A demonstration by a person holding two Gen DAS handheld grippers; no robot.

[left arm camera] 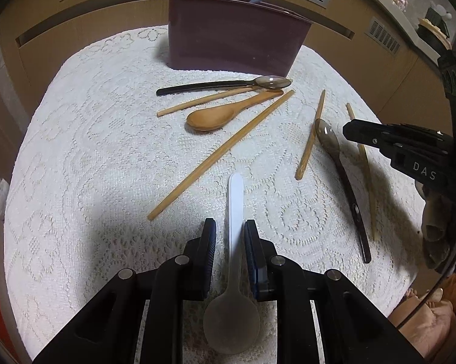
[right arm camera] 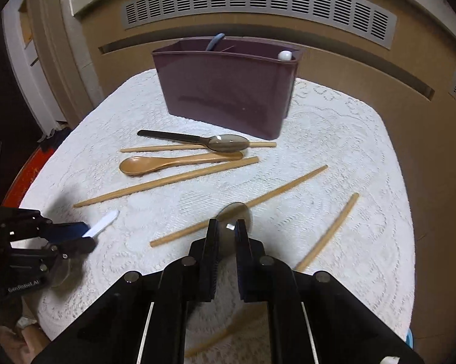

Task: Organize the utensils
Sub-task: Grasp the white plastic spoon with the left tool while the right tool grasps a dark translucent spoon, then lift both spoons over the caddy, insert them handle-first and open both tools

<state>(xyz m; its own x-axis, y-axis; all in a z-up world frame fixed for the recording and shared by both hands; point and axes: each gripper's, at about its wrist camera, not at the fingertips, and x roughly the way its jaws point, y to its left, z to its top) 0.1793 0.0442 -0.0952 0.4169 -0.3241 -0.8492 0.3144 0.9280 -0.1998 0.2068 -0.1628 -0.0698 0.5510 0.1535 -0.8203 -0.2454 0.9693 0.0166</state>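
White spoon (left arm camera: 236, 212) between left gripper (left arm camera: 229, 227) pads

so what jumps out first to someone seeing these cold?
Both grippers already grip spoons: the left gripper pinches a white plastic spoon near the table's front, the right gripper a smoky translucent spoon. Behind them stands a maroon utensil holder, with chopsticks and a wooden spoon scattered on the lace tablecloth.
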